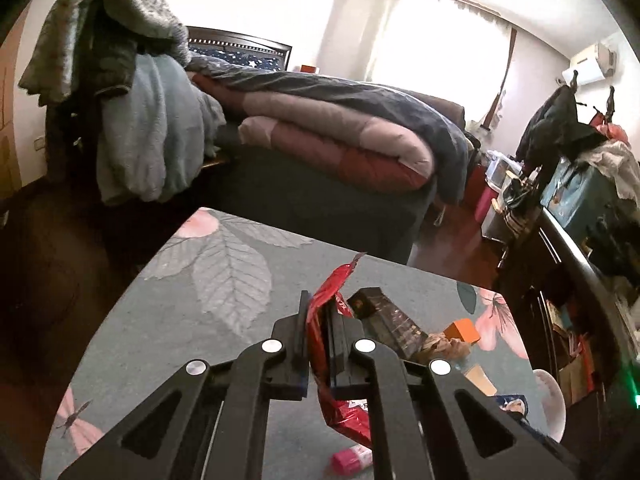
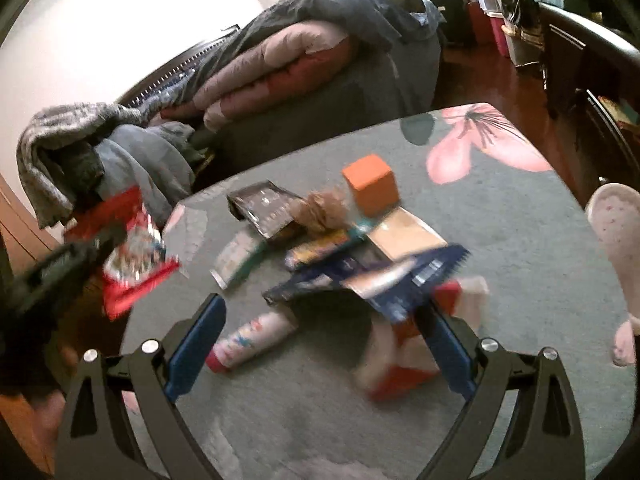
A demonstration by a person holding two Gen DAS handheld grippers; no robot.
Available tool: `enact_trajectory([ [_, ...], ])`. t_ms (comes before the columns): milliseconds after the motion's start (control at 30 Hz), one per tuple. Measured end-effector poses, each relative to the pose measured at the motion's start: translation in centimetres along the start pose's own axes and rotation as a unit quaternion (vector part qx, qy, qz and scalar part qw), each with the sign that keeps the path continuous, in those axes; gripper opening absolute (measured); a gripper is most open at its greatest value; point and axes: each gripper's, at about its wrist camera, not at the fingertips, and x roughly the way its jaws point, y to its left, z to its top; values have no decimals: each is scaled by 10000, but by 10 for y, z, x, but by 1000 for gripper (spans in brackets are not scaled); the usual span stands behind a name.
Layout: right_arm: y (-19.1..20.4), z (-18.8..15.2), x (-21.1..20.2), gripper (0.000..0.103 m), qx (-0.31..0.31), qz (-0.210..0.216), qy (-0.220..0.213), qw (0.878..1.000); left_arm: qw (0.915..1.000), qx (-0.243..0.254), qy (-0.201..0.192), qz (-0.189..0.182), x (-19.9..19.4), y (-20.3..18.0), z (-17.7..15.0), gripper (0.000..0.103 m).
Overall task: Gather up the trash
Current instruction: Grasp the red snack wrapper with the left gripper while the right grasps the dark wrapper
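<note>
The left gripper (image 1: 318, 320) was clamped on a red wrapper (image 1: 326, 308) above the table (image 1: 180, 340). The right gripper (image 2: 324, 332) stood spread wide over a pink tube (image 2: 250, 342) and a blue packet (image 2: 372, 280). Beyond lay an orange box (image 2: 371, 190), with bare tabletop toward the far edge before the bed (image 2: 320, 60).

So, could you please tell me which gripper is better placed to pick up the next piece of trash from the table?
Right. The right gripper is open over the pile, above the pink tube; the left gripper is shut on the red wrapper.
</note>
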Motion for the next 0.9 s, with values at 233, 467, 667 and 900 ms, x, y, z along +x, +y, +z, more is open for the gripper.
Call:
enact_trajectory([
  [233,-2,13,18,40,445,166,-75,9988,9999,-138,-41,38,-13,17,-2,7],
  [467,-9,8,14,6,447,193,-133,9987,9998,-137,-103,-44,-27,21,-4,7],
  [667,-5,3,-15,6,230,182,-370,9989,9997,-170,-160,-117,-44,19,-5,7],
  [900,-6,1,-57,6,116,328,-606,9976,9993,-101,-292,-206,-70,10,-4,7],
])
